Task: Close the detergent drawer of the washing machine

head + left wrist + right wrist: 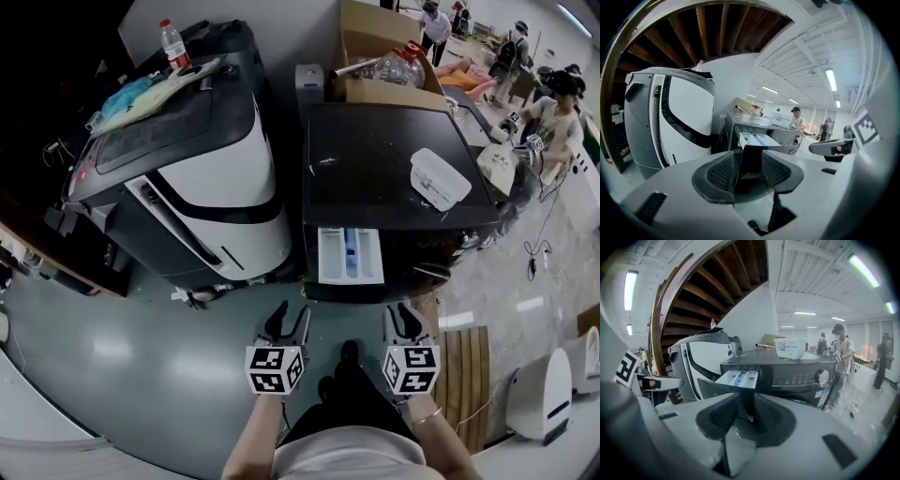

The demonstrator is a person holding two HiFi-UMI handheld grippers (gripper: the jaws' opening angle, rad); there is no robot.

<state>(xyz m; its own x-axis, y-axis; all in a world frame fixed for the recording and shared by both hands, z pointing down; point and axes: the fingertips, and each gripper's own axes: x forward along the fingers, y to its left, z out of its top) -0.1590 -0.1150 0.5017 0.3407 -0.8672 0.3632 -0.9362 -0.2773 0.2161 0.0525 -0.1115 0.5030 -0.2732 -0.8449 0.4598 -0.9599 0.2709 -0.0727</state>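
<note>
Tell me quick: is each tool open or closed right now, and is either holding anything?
Left tool: open, holding nothing.
Right tool: open by a narrower gap, holding nothing.

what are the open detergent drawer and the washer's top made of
Detergent drawer: likely moulded plastic, matt white, with a blue insert in the middle. Washing machine top: smooth dark panel with a faint sheen; painted metal or plastic, cannot tell which.

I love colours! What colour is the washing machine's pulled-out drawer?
The drawer is white with a blue middle, clearest in the head view.
</note>
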